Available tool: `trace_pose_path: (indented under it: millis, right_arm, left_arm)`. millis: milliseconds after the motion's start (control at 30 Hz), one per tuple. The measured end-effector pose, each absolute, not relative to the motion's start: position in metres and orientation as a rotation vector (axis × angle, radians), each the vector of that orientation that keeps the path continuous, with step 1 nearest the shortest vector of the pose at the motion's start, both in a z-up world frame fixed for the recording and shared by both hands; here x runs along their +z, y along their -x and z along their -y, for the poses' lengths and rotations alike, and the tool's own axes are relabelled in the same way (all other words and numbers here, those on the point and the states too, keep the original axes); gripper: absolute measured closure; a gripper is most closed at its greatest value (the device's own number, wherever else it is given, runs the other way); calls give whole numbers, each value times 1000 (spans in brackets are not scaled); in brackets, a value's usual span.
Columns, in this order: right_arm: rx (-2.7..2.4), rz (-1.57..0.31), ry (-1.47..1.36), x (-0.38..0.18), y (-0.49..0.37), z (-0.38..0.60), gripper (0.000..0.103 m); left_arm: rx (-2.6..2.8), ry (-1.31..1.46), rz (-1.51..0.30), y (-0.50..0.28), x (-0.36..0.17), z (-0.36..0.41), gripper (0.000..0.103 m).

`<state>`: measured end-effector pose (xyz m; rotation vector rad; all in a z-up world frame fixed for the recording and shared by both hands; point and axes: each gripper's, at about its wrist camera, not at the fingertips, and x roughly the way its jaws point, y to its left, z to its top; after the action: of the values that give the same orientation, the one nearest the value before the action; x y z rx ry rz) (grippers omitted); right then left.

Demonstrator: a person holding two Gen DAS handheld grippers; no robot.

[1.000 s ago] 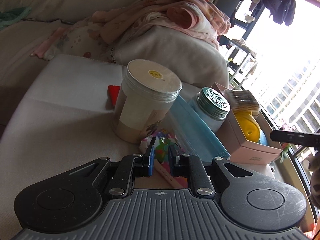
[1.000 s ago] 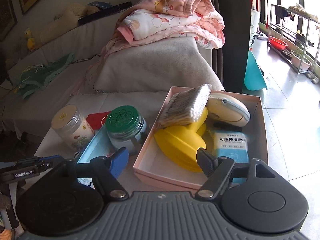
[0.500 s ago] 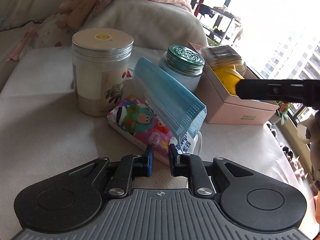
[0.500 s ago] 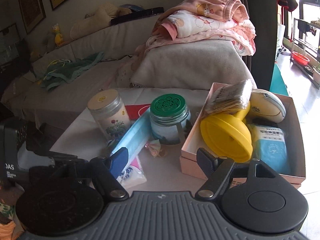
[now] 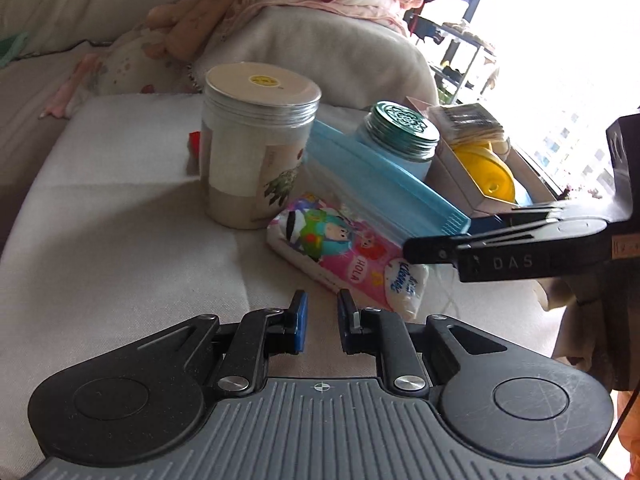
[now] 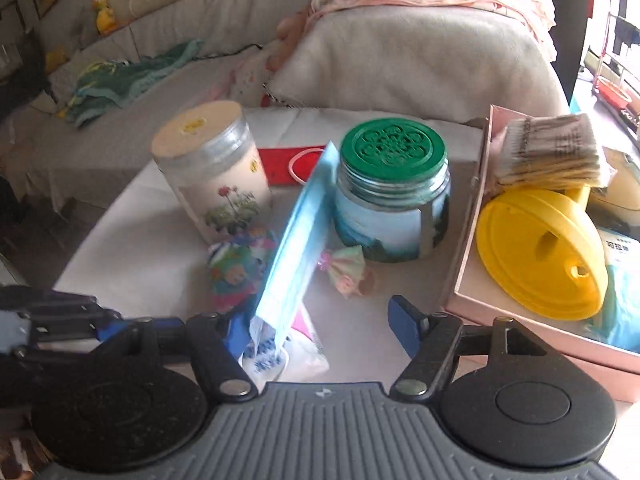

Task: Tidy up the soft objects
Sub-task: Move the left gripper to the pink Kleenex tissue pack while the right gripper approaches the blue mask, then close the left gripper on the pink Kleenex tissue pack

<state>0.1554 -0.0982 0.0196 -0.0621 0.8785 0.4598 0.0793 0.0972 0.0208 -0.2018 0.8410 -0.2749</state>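
Two jars (image 6: 214,168) (image 6: 394,192), one mask (image 6: 294,240), maybe one tissue pack (image 5: 344,248).

Black left gripper (image 5: 319,322), blue-padded fingers (image 5: 301,322), silver screws, ribbed grey base, right gripper (image 6: 320,328) alike

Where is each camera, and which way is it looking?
Left wrist: rides on the left gripper, looking across the table toward the window; its own fingers are nearly closed, and the right gripper pokes in from the right.
Right wrist: rides on the right gripper, looking toward the sofa; its fingers are wide open around the mask.
Shared: both see the mask, tissue pack, both jars and the pink box.
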Motion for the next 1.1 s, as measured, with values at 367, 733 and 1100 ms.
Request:
trace_pose_path:
  millis: [367,733,1100]
  right_arm:
    - [533,-850,130,-2,-125,89,69]
    - [554,-747,145,2,-83,115,50]
    - [363,-682,65,-26,-66,175,31]
  left_arm:
    - [-220,265,-808,-85,27,-111,85]
    - [-256,-47,-767,-77,34,-54,85]
    - [-334,-208,-817,-84,21,-4,71]
